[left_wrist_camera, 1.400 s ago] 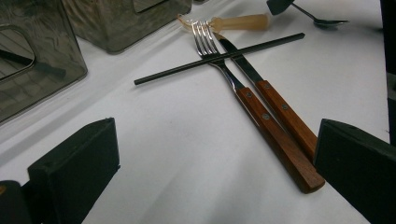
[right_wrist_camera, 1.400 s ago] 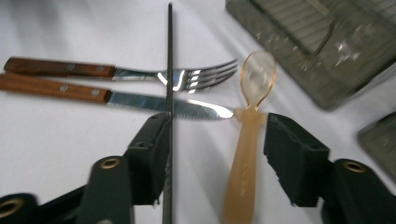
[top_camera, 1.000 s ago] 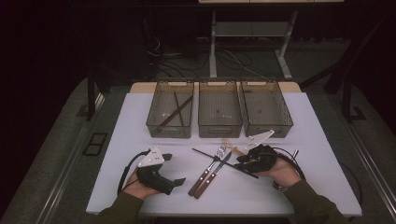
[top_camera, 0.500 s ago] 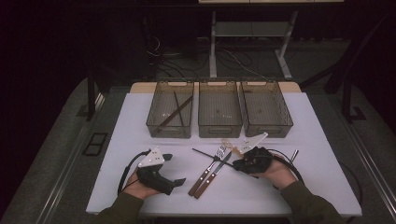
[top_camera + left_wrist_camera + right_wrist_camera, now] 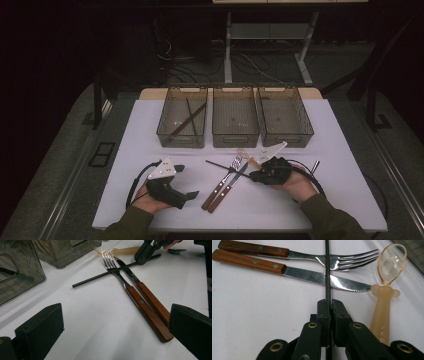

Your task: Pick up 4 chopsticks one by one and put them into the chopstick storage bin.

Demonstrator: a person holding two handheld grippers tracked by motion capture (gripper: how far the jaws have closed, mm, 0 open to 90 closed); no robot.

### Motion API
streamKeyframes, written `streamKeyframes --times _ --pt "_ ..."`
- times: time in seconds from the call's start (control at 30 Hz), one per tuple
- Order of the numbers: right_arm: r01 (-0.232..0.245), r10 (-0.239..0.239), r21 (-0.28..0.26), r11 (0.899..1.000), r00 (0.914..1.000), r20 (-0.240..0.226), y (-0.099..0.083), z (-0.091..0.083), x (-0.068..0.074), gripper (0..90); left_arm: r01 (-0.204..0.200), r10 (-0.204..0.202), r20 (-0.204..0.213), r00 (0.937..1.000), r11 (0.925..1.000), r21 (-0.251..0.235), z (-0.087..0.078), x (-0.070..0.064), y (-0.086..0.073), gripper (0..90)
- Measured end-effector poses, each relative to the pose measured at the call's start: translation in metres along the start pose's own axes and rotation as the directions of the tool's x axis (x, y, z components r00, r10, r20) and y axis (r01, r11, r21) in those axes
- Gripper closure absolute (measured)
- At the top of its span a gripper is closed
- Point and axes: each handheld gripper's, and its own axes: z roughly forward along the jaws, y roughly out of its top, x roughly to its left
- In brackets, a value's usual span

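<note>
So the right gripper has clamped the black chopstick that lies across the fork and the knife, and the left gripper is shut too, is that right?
Not quite. The left gripper is open: the left gripper view shows its jaws set wide apart with bare table between them. The rest holds: the right gripper is shut on the black chopstick, which lies across the fork and the knife.

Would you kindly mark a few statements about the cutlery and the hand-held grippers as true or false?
1. The right hand-held gripper is shut on the black chopstick. True.
2. The left hand-held gripper holds the fork. False: its jaws stand open, holding nothing.
3. The chopstick lies across the fork and the knife. True.
4. All three bins are empty. False: the left bin holds dark sticks.
5. The translucent spoon lies in the middle bin. False: it lies on the table beside the knife tip.
</note>
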Motion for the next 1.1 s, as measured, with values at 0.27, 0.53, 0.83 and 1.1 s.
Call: streamKeyframes --times 0.27,0.53,0.83,1.1 --pt "-0.032 0.032 -0.046 0.998 0.9995 -0.007 0.001 -0.009 -0.001 85.7 -0.001 0.001 0.000 1.0000 1.0000 -0.002 0.000 0.000 0.000 0.0" --pt "-0.047 0.047 -0.083 0.995 0.9989 -0.004 0.001 -0.017 -0.005 85.7 -0.002 0.002 0.000 1.0000 1.0000 -0.002 0.000 0.000 0.000 0.0" --pt "-0.059 0.058 -0.137 0.989 0.9983 -0.008 0.002 -0.028 -0.007 85.7 -0.002 0.002 0.001 1.0000 1.0000 -0.003 0.000 0.000 0.000 0.0" --pt "-0.065 0.064 -0.187 0.980 0.9979 -0.015 0.007 -0.038 -0.009 85.7 -0.002 0.002 0.000 1.0000 1.0000 0.000 0.000 0.000 0.000 0.0"
